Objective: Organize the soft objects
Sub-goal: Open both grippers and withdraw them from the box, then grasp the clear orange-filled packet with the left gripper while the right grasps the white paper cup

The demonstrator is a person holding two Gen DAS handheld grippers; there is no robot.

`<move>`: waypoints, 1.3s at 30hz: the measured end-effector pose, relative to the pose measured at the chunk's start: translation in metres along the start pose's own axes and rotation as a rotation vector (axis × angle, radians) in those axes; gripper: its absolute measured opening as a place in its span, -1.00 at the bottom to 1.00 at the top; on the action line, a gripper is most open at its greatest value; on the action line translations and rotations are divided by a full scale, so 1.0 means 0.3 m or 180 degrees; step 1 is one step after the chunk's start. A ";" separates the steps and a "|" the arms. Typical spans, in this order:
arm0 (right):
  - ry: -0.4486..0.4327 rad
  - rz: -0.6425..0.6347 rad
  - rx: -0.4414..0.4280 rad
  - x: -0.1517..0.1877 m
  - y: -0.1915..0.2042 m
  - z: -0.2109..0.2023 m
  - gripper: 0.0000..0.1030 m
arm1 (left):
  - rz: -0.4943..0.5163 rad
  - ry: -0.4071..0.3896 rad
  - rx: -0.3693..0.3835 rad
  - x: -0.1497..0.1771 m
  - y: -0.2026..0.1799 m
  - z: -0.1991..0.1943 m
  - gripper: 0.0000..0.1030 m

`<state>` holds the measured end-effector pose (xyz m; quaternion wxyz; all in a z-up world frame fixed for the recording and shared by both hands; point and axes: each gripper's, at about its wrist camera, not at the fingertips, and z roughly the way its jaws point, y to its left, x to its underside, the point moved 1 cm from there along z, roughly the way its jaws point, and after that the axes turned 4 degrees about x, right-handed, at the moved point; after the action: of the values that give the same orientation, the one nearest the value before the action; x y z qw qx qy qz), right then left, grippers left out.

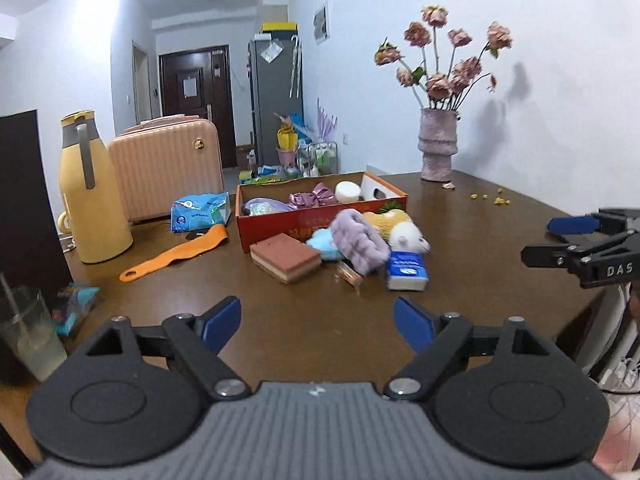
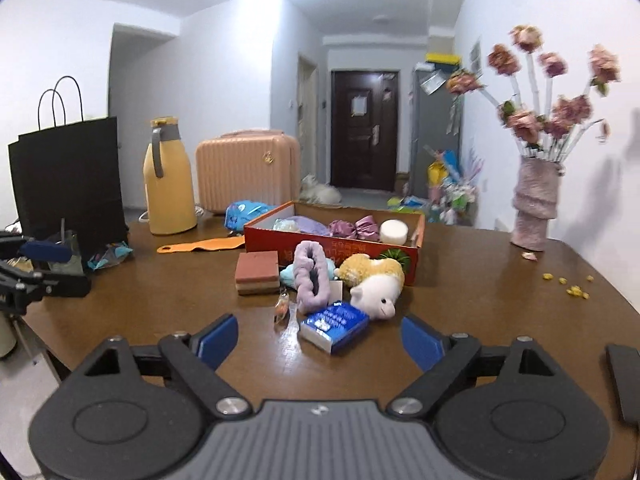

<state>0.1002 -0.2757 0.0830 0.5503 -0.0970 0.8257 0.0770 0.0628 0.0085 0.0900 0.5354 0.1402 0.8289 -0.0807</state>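
Note:
A red cardboard box (image 1: 320, 222) (image 2: 332, 246) stands mid-table and holds a purple bow (image 2: 354, 228), a white puff (image 2: 394, 232) and a lilac item. In front of it lie a brown layered sponge (image 1: 286, 258) (image 2: 256, 272), a lilac fuzzy band (image 1: 358, 242) (image 2: 312, 280), a light blue fluffy piece (image 1: 322, 242), a white-and-yellow plush toy (image 1: 404, 232) (image 2: 376, 284) and a blue tissue pack (image 1: 407, 271) (image 2: 334, 326). My left gripper (image 1: 318, 312) (image 2: 78, 270) and right gripper (image 2: 320, 326) (image 1: 540, 240) hover short of the pile, both open and holding nothing.
An orange strap (image 1: 176, 256), a blue wipes pack (image 1: 200, 212), a yellow jug (image 1: 94, 192) and a pink case (image 1: 166, 172) sit left of the box. A black bag (image 2: 68, 180) and a glass cup (image 1: 28, 332) stand at the left edge. A flower vase (image 1: 438, 148) stands far right.

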 end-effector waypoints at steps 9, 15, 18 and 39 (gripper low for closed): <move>-0.0110 0.0119 0.0079 0.058 0.031 -0.077 0.87 | 0.0002 -0.0009 -0.0032 0.038 -0.022 0.007 0.71; -0.0087 0.0288 0.0082 0.066 0.013 0.021 0.79 | -0.0093 0.0135 0.0044 0.050 0.000 0.138 0.71; 0.0073 0.0171 0.0079 0.078 0.023 0.098 0.75 | -0.0177 0.0270 0.0127 0.049 0.002 0.247 0.71; 0.0392 0.0313 0.0060 -0.113 -0.115 0.806 -0.14 | -0.0509 0.0925 0.0548 -0.068 0.056 1.011 -0.63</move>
<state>0.3374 -0.2500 0.0212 0.4949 -0.0556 0.8625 0.0901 0.3383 -0.0647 -0.0167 0.3879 0.1293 0.8961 -0.1725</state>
